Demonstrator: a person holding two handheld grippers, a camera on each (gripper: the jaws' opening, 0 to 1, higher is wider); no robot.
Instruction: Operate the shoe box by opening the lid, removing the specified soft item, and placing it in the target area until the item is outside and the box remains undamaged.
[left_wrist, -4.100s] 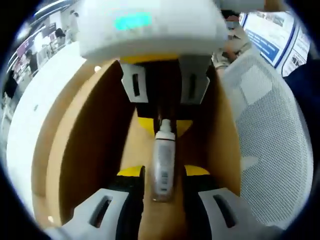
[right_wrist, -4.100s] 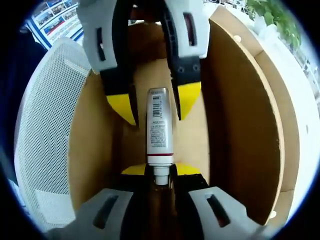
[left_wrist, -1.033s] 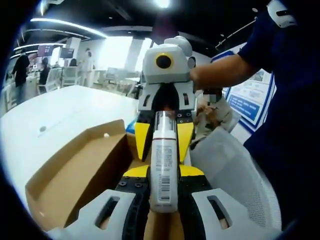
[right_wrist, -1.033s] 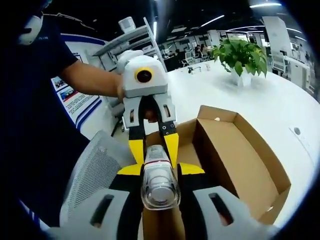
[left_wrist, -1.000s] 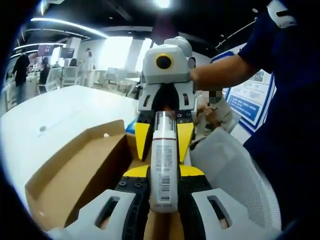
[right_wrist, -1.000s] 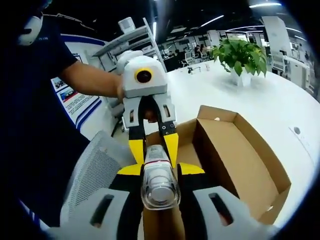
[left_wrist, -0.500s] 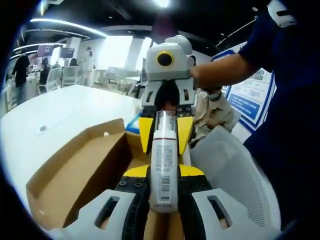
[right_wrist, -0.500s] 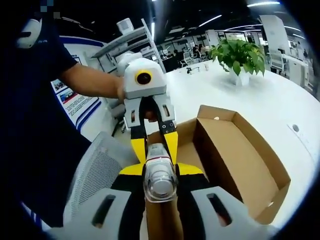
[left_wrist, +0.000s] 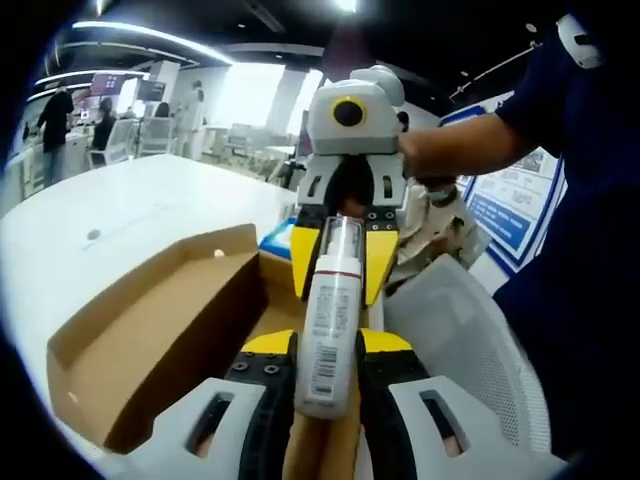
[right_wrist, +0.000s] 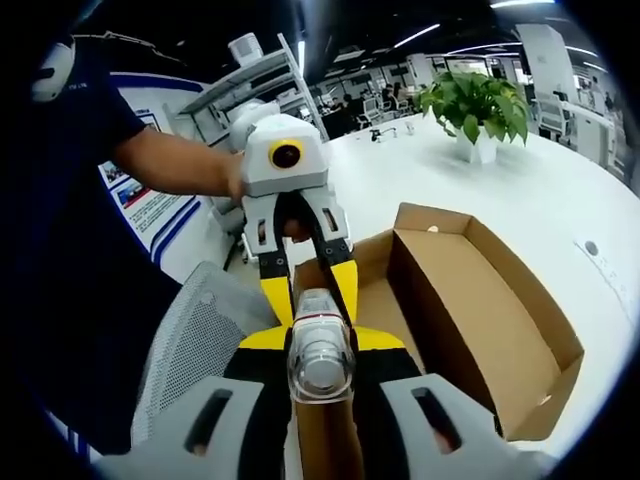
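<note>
A white tube (left_wrist: 328, 320) with a clear cap (right_wrist: 320, 362) hangs in the air above the open cardboard shoe box (left_wrist: 150, 320), held at both ends. My left gripper (left_wrist: 328, 345) is shut on the barcode end. My right gripper (left_wrist: 342, 265) faces it and is shut on the cap end. In the right gripper view my right gripper (right_wrist: 320, 345) clamps the cap, and the left gripper (right_wrist: 311, 290) grips the far end. The shoe box (right_wrist: 470, 300) stands open below and to the right, its inside bare brown card.
A white mesh chair back (left_wrist: 460, 340) (right_wrist: 190, 330) stands beside the box. The box rests on a wide white table (left_wrist: 100, 220) (right_wrist: 520, 190) with a potted plant (right_wrist: 475, 105) far off. A person's forearm (left_wrist: 470, 140) (right_wrist: 170, 160) holds each opposite gripper.
About four seconds ago the tube lay low inside the box between both grippers; now both hold it lifted above the box. Over the last second the views shifted only slightly.
</note>
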